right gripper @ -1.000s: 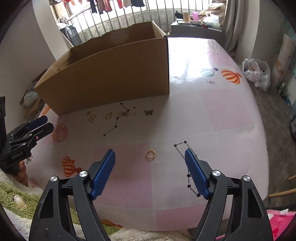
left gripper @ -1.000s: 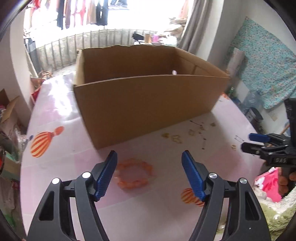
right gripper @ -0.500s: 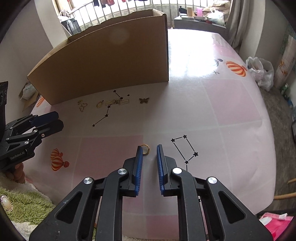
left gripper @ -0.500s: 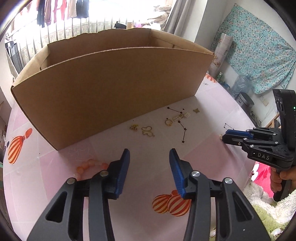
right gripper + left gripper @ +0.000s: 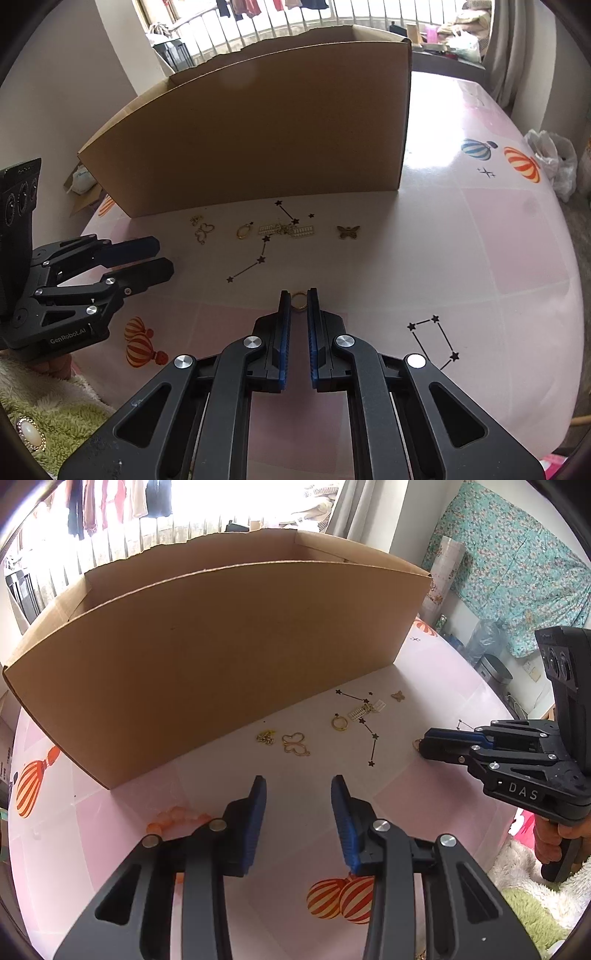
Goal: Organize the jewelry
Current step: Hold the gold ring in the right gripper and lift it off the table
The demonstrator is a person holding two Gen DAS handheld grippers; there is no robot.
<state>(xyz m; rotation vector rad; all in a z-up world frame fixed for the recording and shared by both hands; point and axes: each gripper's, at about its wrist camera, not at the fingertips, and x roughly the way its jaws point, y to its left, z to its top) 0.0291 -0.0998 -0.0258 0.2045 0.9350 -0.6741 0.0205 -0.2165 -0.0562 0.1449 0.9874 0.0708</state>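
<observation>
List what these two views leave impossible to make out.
- Inside of the cardboard box: both views, hidden by its near wall.
- Orange bead bracelet: left view, partly behind the left claw.
- Gold ring: right view, whether the right claw pinches it.

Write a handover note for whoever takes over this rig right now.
Right claw: shut on the gold ring, not yet lifted.
Left claw: closing, with nothing between its jaws. The orange bead bracelet lies beside it, outside the grip.
Other gold pieces lie in a row in front of the cardboard box.
Done: nothing visibly sorted; the inside of the box is hidden.
Left: ring, bracelet and the whole row.
</observation>
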